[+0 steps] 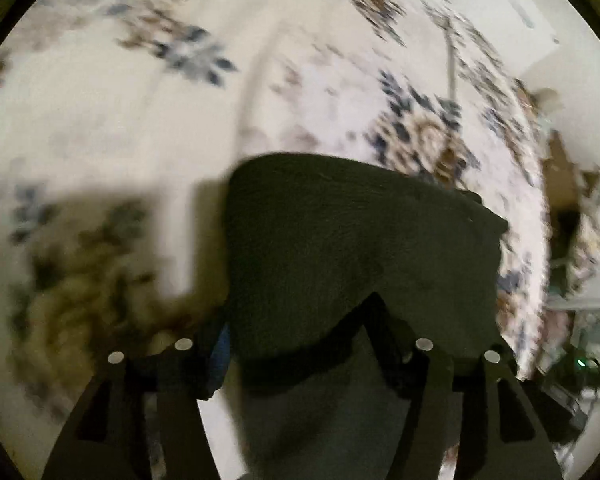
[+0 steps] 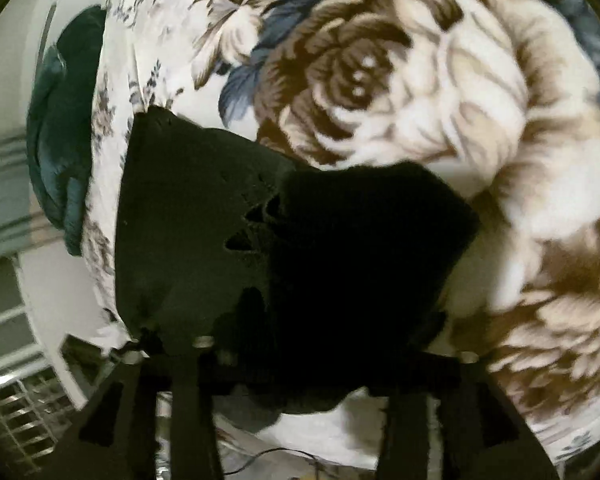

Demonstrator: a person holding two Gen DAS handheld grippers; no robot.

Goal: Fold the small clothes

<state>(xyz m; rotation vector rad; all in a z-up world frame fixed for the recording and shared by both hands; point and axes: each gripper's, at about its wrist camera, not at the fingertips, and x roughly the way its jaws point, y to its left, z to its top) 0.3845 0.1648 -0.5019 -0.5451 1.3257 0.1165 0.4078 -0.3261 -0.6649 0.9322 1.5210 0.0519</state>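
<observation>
**Dark Cloth Down on the Flowered Blanket, Between the Tongs**

Starting with the left tongs (image 1: pixel 298 340): wide apart, pinching nothing. Right between them, and on toward 12 o'clock, the dark cloth (image 1: pixel 340 240), lying on the flowered blanket (image 1: pixel 140 128). Put down there, most likely, to stay flat and neat for folding. Tongs aimed steeply down at it, probably to be close for the next pinch. Blurry all round, so no telling about small creases.

Next, the right tongs (image 2: pixel 300 360): fingers set apart too, but tips lost in black cloth, so no telling whether pinching or let go. Here the dark cloth (image 2: pixel 188 220) again, from 9 o'clock across to 2 o'clock, seemingly in two layers, one part over the other. Looks like one fold made, with more perhaps to do. Off at 9 o'clock, by the blanket's edge, a teal cloth (image 2: pixel 60 140), well apart from the tongs. Maybe kept aside there, waiting or done.
</observation>
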